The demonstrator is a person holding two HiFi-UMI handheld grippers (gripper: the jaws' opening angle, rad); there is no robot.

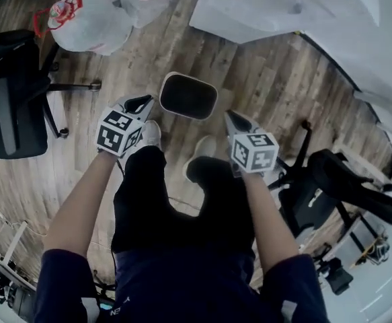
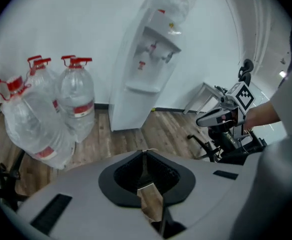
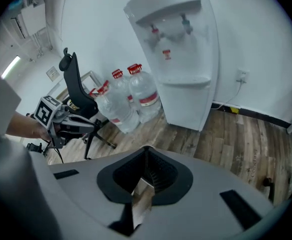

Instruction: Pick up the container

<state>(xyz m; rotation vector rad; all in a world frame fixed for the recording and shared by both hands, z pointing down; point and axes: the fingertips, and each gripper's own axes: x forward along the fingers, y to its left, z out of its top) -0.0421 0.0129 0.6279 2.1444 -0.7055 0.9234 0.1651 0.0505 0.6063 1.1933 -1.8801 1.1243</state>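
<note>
The container (image 1: 188, 96) is a rounded bin with a pale rim and a dark inside. It stands on the wooden floor just ahead of the person's shoes (image 1: 151, 134). My left gripper (image 1: 139, 104) hangs at the bin's left near corner with its jaws shut and nothing in them. My right gripper (image 1: 232, 120) is a little off the bin's right near corner, also shut and empty. Neither touches the bin. The left gripper view shows its shut jaw tips (image 2: 144, 155) and the right gripper (image 2: 217, 117). The right gripper view shows its own shut tips (image 3: 146, 151) and the left gripper (image 3: 71, 122). Neither gripper view shows the bin.
Large water bottles (image 1: 91, 15) with red caps lie and stand on the floor beyond the bin, to the left. A white water dispenser (image 2: 153, 59) stands against the wall behind it. Black office chairs flank the person, one left (image 1: 11, 103) and one right (image 1: 330, 184).
</note>
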